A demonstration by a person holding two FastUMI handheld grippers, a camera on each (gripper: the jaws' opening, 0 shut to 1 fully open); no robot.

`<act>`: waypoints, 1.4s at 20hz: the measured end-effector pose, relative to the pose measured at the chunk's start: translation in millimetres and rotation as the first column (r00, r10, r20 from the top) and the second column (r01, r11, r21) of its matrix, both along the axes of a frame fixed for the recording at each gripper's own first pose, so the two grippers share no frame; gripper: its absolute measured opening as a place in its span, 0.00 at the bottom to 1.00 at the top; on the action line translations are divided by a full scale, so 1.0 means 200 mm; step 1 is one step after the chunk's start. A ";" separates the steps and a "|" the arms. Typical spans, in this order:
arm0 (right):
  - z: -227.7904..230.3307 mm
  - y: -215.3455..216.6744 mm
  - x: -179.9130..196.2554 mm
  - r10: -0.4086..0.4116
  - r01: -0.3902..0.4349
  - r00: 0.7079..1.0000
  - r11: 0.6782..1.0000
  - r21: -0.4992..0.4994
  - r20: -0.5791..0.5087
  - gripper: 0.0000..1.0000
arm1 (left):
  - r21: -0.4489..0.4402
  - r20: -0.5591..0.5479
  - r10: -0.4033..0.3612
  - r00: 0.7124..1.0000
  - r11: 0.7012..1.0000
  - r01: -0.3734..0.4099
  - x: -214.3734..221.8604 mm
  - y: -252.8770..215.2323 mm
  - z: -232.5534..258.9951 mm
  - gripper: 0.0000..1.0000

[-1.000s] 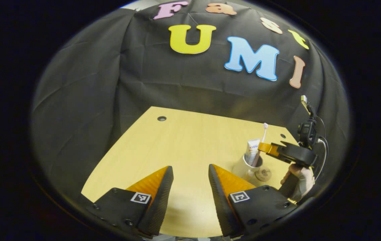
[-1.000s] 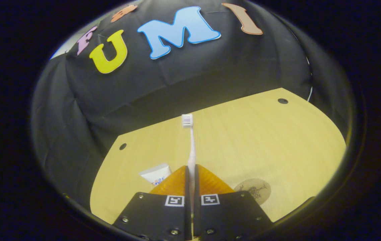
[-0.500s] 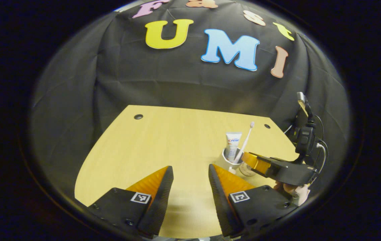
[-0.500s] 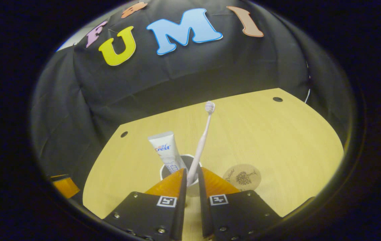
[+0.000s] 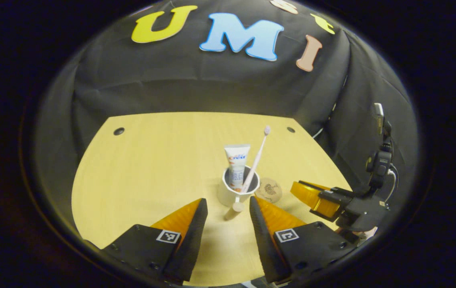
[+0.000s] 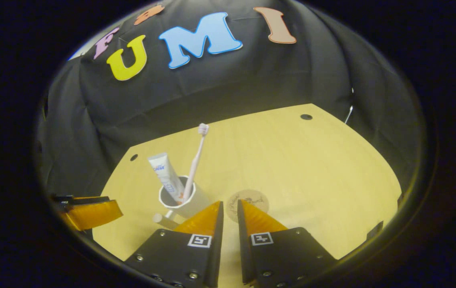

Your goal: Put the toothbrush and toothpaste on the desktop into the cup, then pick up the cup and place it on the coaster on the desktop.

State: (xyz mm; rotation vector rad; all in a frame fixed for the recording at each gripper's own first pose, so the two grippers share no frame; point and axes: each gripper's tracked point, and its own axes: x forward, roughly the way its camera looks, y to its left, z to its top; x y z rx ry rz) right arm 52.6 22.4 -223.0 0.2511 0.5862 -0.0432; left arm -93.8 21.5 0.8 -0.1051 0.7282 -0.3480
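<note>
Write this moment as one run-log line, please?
toothbrush, toothpaste: in cup | cup: on desktop, beside coaster | left gripper: open, facing cup | right gripper: jaws narrowly apart, empty

Bare desktop lies open left of and behind the cup, whose handle (pointing at the left gripper) and the coaster just beside it crowd the right.
</note>
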 end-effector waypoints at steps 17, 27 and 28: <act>-0.08 -0.54 -0.15 -0.181 0.185 0.981 0.981 0.064 -0.066 0.21 | 0.209 -0.395 -0.043 0.918 0.969 0.136 0.20 -0.15 -0.52 0.72; -0.12 -0.66 -0.19 -0.212 0.219 0.972 0.973 0.069 -0.101 0.21 | 0.239 -0.424 -0.024 0.906 0.961 0.137 0.25 -0.20 -0.65 0.43; -0.12 -0.66 -0.19 -0.215 0.223 0.971 0.972 0.072 -0.104 0.21 | 0.237 -0.422 -0.026 0.906 0.962 0.138 0.25 -0.20 -0.66 0.37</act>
